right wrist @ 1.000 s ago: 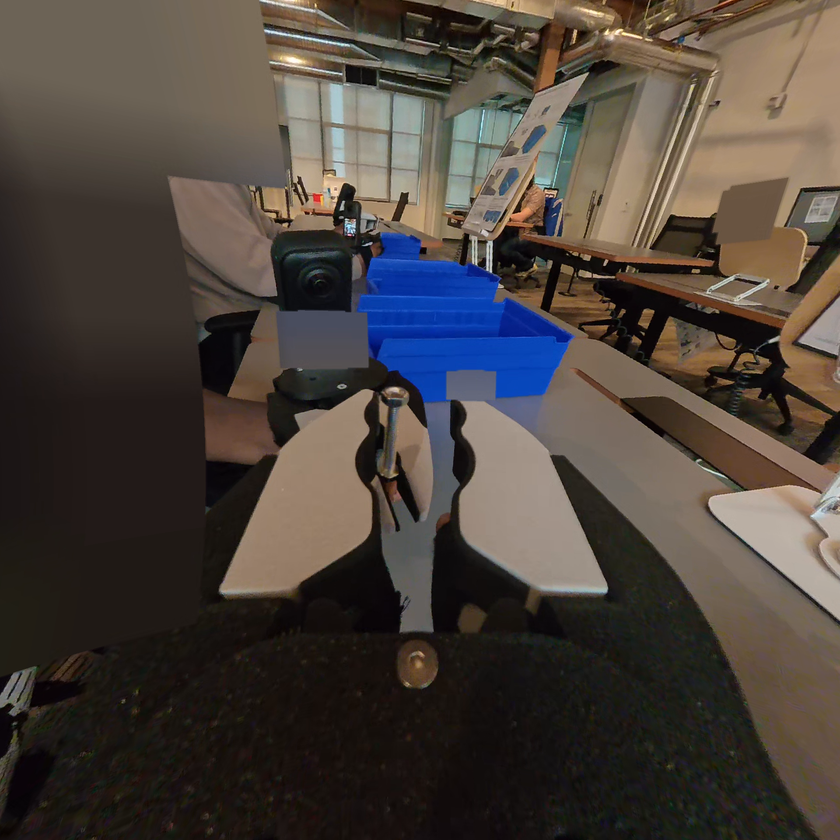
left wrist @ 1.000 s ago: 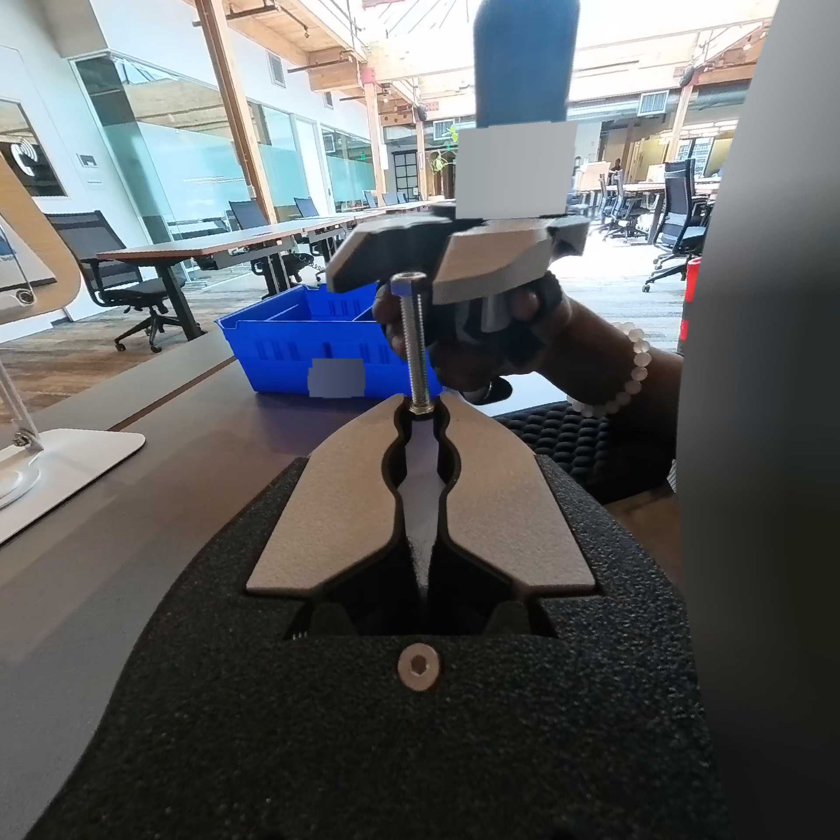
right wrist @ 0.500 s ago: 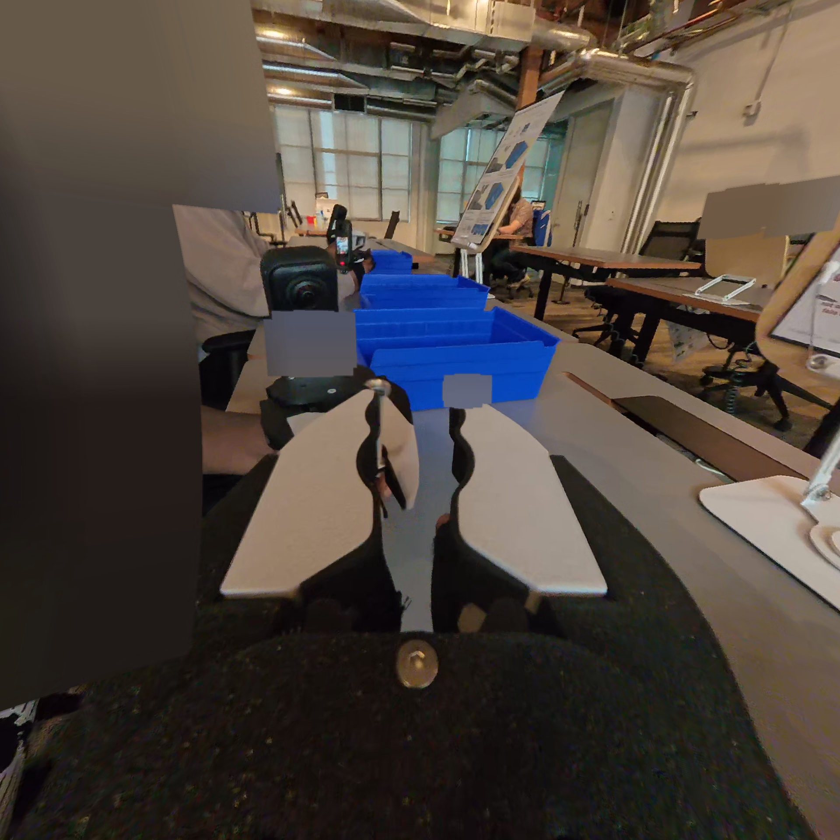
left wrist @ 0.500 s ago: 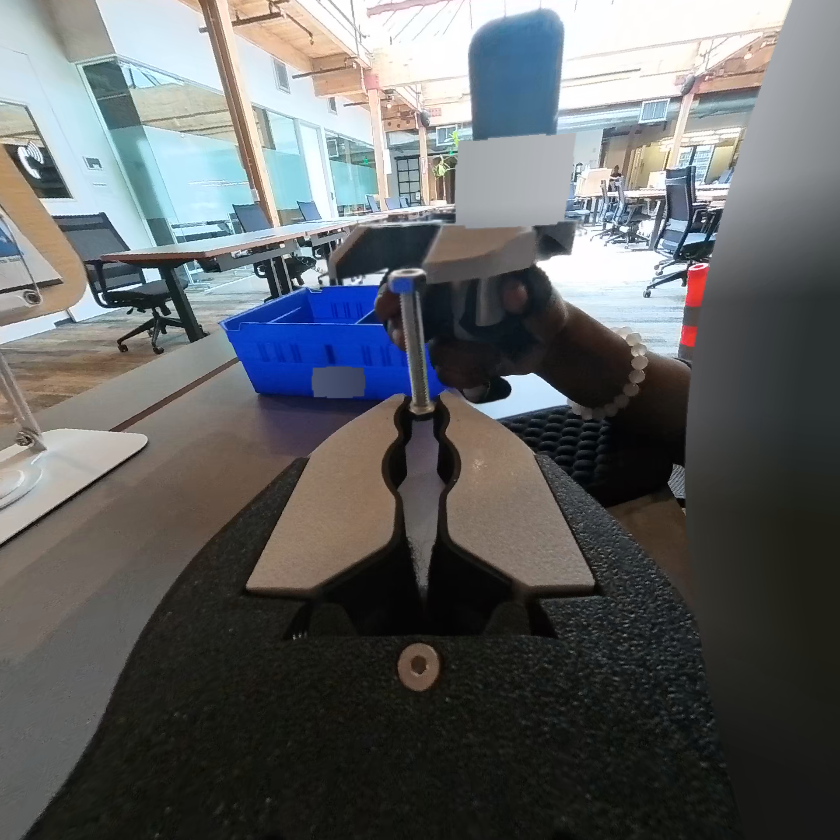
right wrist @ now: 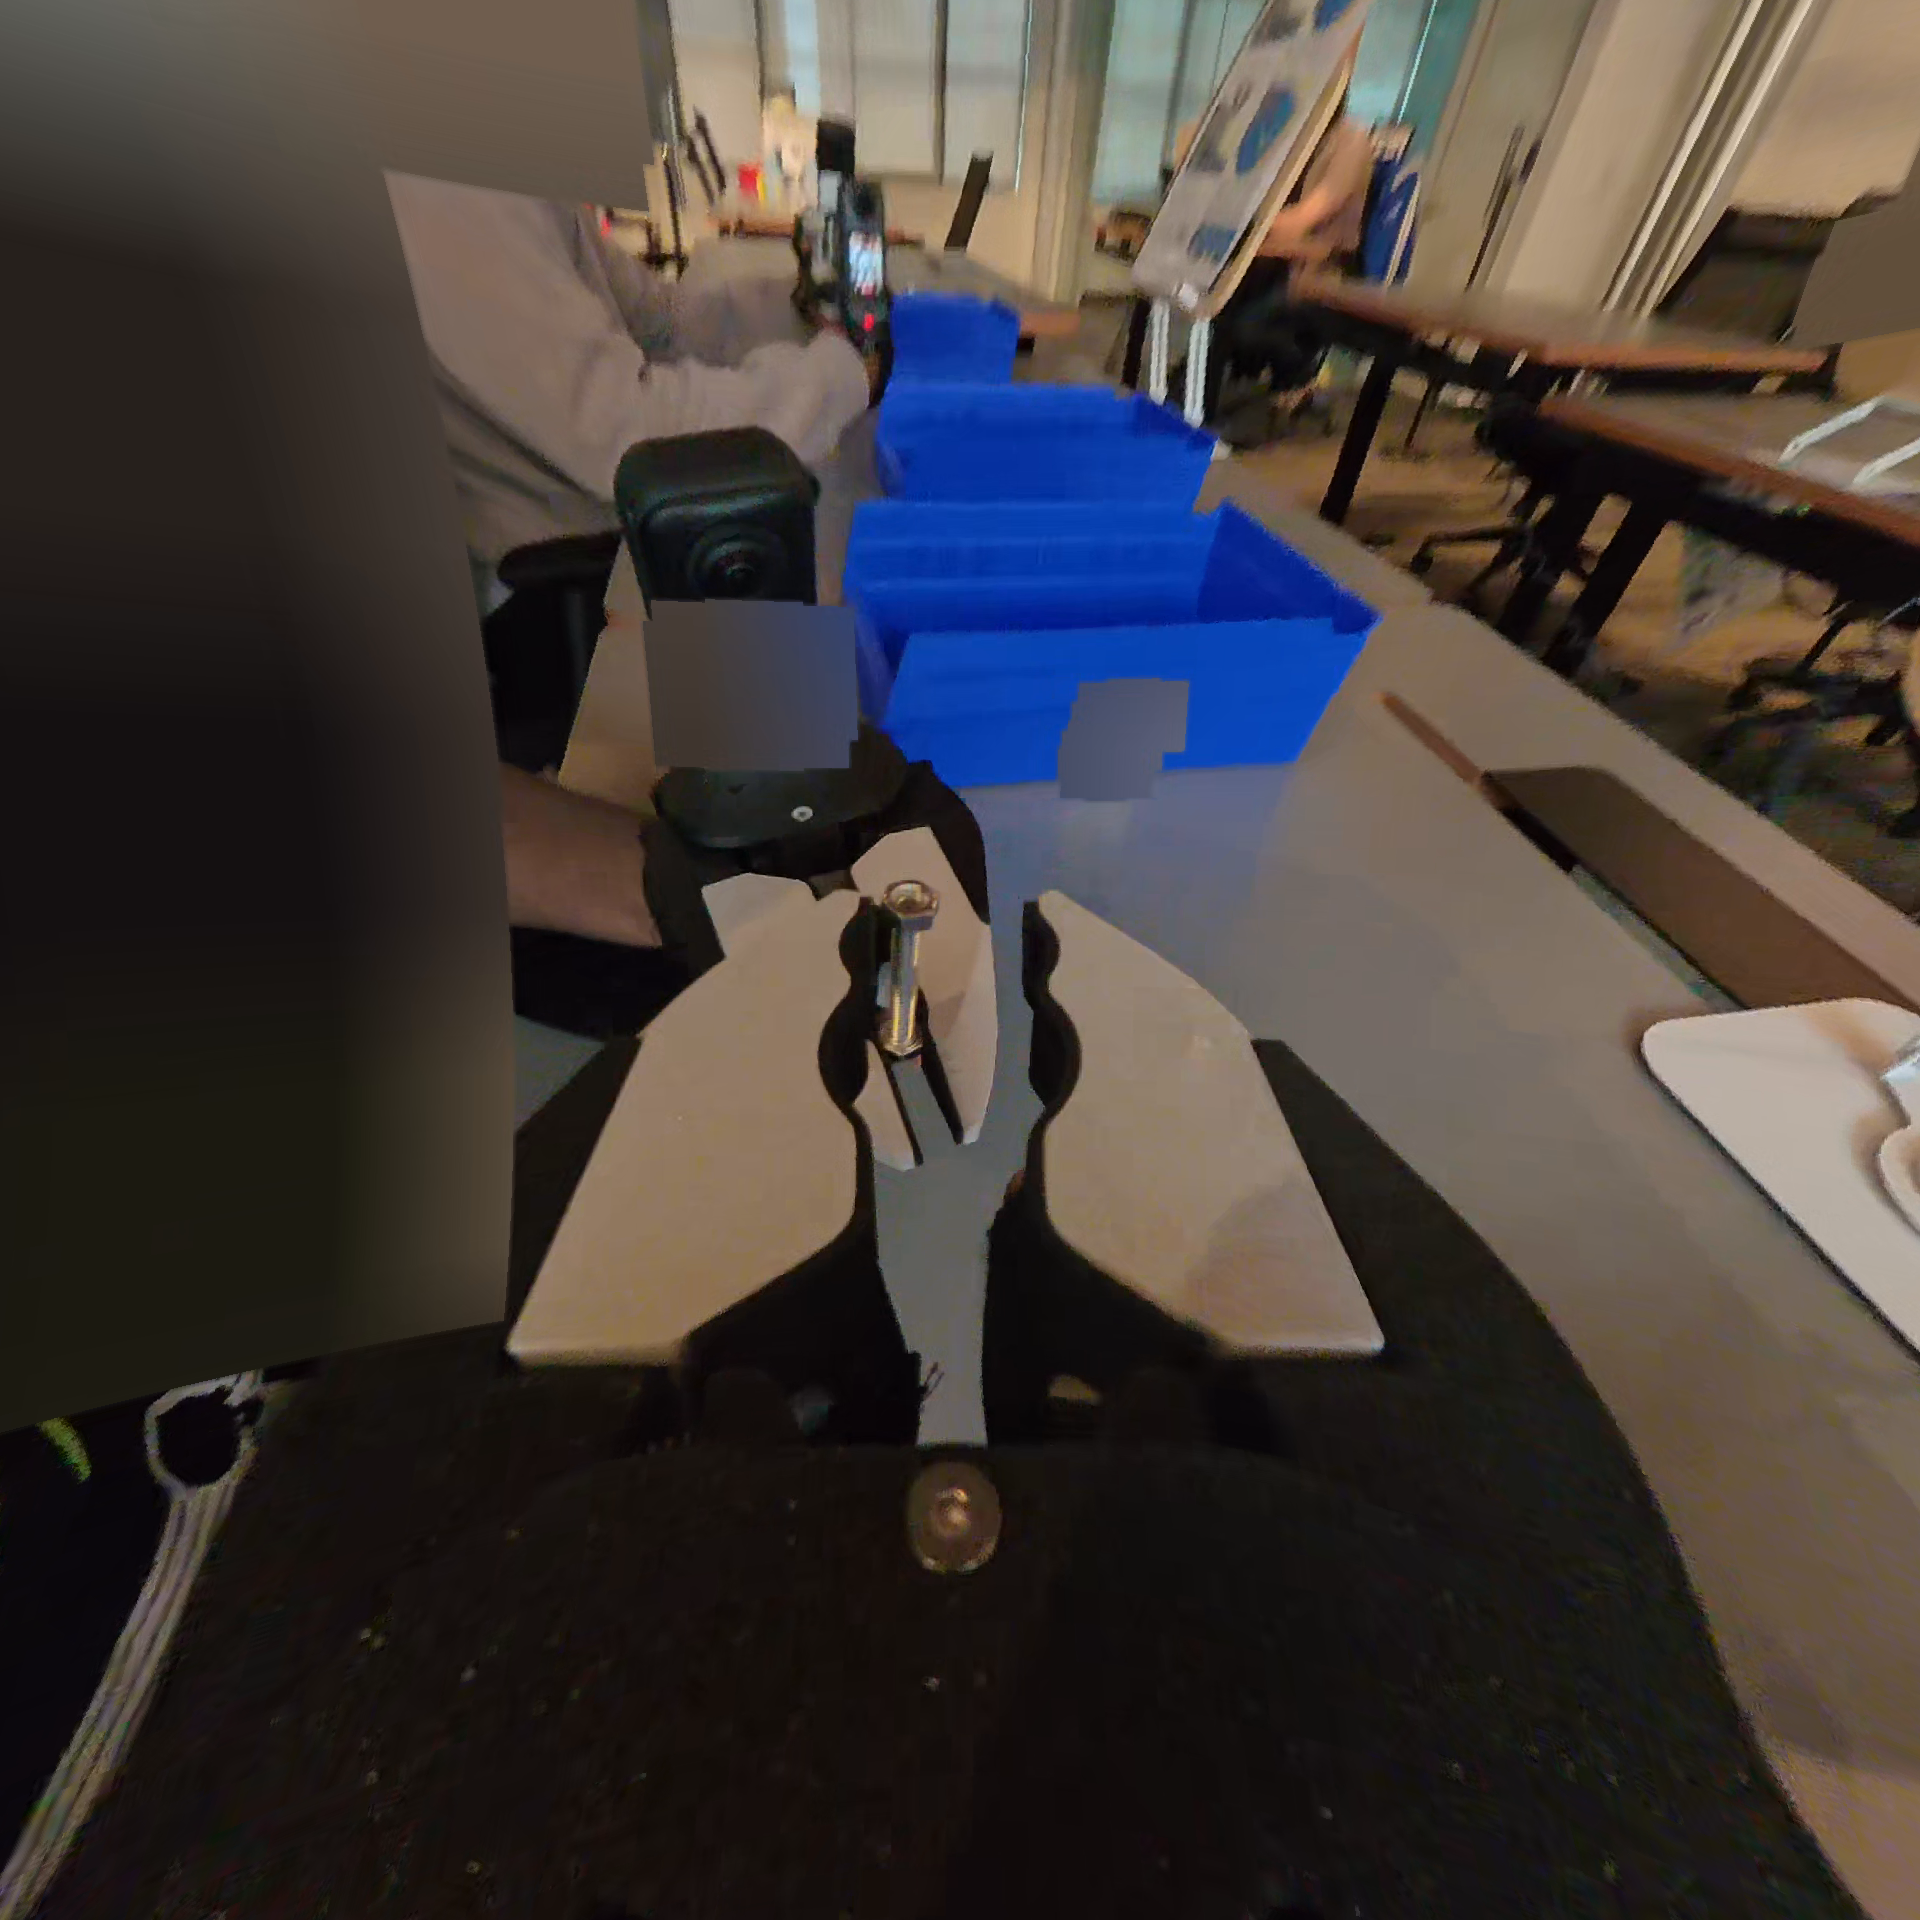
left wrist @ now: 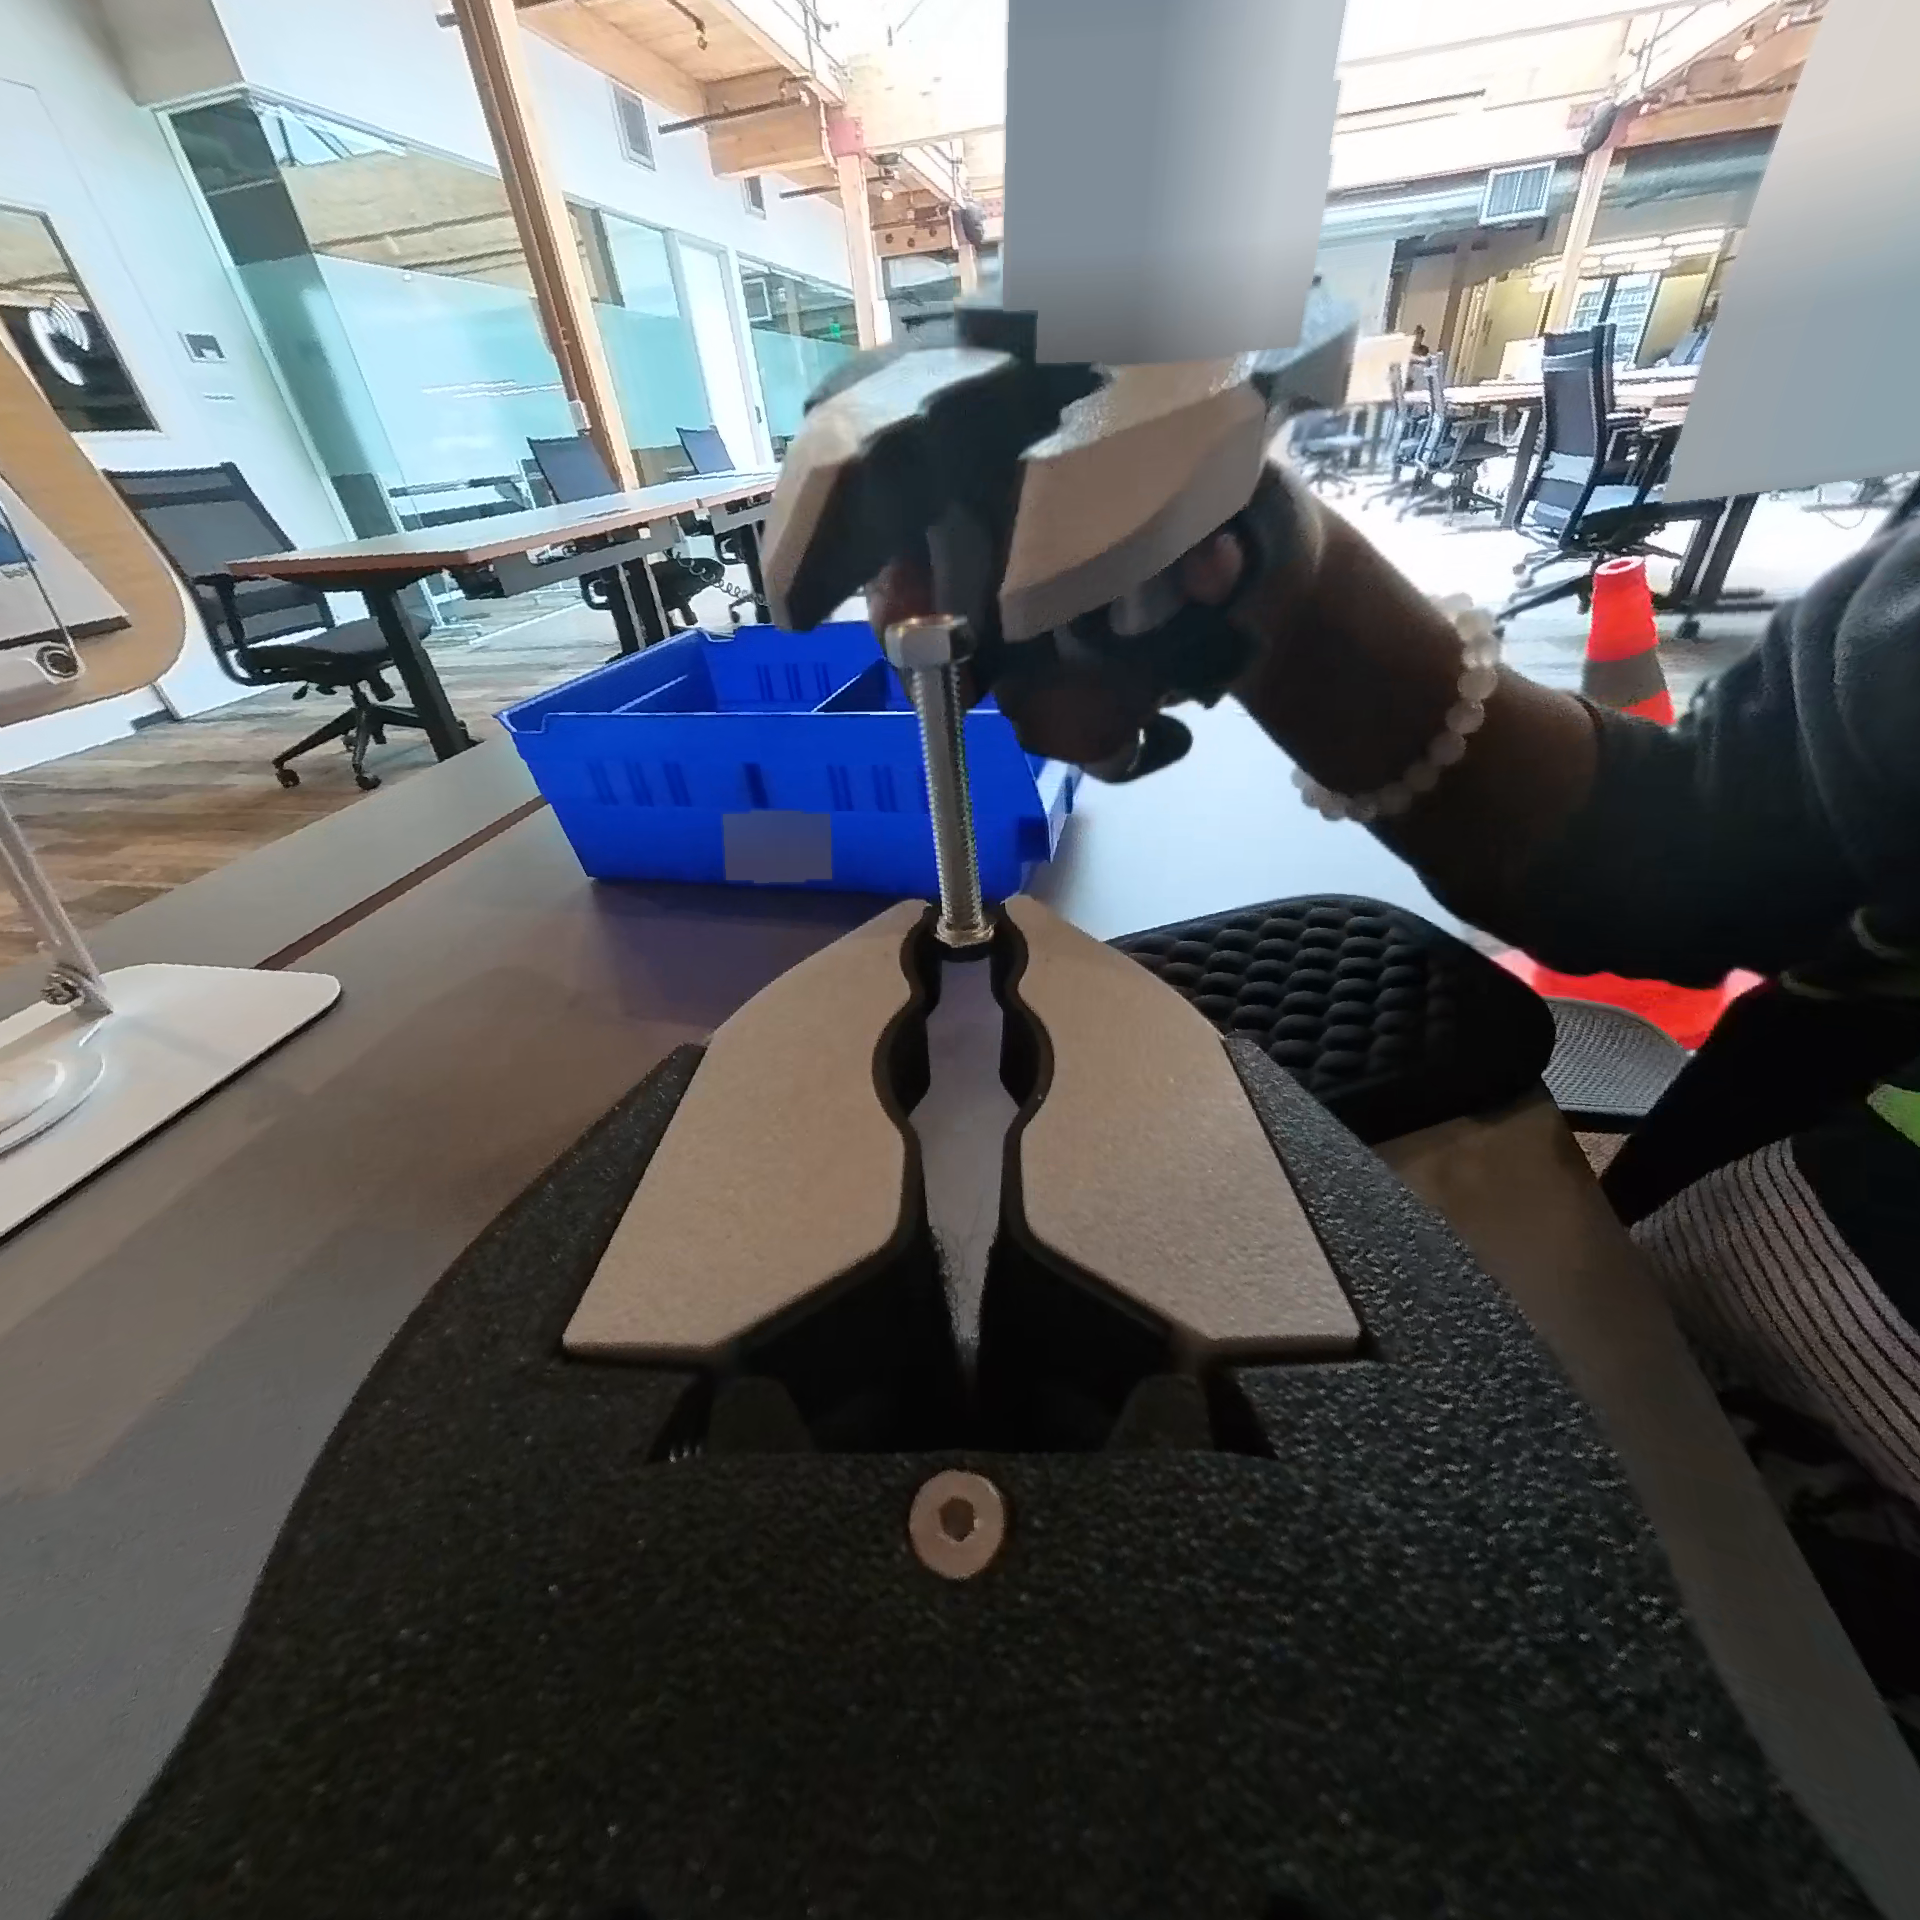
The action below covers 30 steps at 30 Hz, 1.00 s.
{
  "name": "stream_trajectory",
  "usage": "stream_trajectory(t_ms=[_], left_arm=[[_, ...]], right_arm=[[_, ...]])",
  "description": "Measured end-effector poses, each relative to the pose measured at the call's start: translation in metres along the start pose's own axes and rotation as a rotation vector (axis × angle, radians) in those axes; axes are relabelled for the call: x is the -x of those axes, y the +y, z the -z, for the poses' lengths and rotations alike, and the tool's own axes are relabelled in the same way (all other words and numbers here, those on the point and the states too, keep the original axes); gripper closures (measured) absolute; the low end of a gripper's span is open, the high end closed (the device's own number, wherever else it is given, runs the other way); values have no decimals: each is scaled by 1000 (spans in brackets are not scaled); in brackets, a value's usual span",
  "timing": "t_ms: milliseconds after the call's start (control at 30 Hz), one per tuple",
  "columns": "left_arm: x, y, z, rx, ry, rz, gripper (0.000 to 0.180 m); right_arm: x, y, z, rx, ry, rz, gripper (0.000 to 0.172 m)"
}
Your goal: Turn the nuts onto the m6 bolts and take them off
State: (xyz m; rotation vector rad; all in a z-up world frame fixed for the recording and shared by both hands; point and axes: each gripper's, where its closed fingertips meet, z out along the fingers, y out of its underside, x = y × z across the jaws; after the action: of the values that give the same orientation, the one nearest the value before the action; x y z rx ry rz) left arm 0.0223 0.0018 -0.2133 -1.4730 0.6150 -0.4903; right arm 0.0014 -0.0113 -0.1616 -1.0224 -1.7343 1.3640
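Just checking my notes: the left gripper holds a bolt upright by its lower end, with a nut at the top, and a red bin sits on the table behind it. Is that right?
Not quite: the bin is blue, not red, as the left wrist view shows. The rest stands: the left gripper holds the bolt upright by its lower end, with a nut at the top.

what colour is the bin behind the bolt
Bright blue bin, behind the silver bolt; the left wrist view shows it best.

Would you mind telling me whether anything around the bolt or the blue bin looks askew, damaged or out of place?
Nothing stands out. The bolt stands close to upright, its lower end clamped between the left gripper fingertips, with a nut at its top. The right gripper hangs open just above the nut. The blue bin sits level on the table.
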Motion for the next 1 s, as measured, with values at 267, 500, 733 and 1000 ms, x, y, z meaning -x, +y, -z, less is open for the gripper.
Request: stream_trajectory(t_ms=[267, 500, 733, 1000], left_arm=[[0, 0, 1, 1, -2, -1, 172], [-6, -2, 2, -13, 55, 40, 172], [-27, -7, 4, -51, 230, 113, 172], [-60, -8, 6, -58, 427, 122, 172]], right_arm=[[6, 4, -9, 105, -66, 7, 160], [12, 2, -8, 80, -111, 54, 162], [26, 0, 0, 77, -240, 158, 162], [52, 4, 11, 175, -499, 395, 162]])
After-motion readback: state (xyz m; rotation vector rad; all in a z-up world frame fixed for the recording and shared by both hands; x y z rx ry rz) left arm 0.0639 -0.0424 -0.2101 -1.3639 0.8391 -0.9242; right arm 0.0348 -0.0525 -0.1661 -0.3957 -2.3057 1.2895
